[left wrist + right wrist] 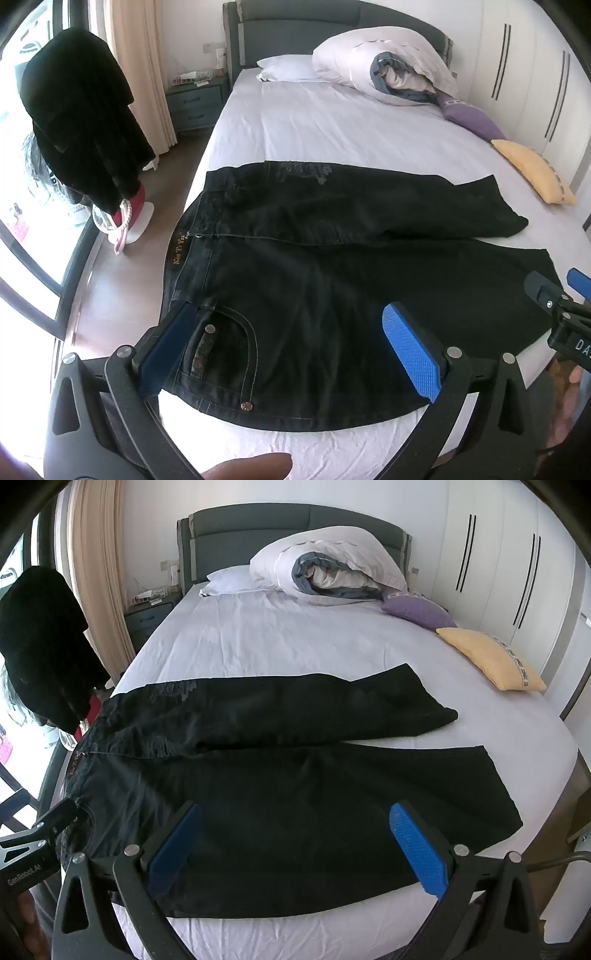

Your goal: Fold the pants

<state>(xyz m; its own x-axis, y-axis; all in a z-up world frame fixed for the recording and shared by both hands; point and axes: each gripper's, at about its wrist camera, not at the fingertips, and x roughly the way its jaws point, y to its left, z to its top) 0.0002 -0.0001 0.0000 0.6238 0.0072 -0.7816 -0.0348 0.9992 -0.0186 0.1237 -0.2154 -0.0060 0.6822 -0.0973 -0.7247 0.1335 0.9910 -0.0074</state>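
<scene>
A wide bed with a pale lilac sheet (258, 635) and a grey padded headboard (258, 524) fills both views, with white wardrobe doors (498, 572) along its right side. Spread flat across the near part of the bed lie the black denim pants (332, 280), waistband toward the left edge, both legs running to the right and parted at the hems; the far leg ends short of the near one. A rolled white and grey duvet (325, 568) sits at the head of the bed beside a white pillow (229, 581), and a purple cushion (417, 611) and a yellow cushion (491, 657) lie along the right side. A black garment (81, 122) hangs to the left of the bed. The left claw (295, 350) hovers over the pocket area near the waistband, its blue pads wide apart and gripping nothing. The right claw (299, 849) hangs above the near leg, likewise spread wide and empty.
</scene>
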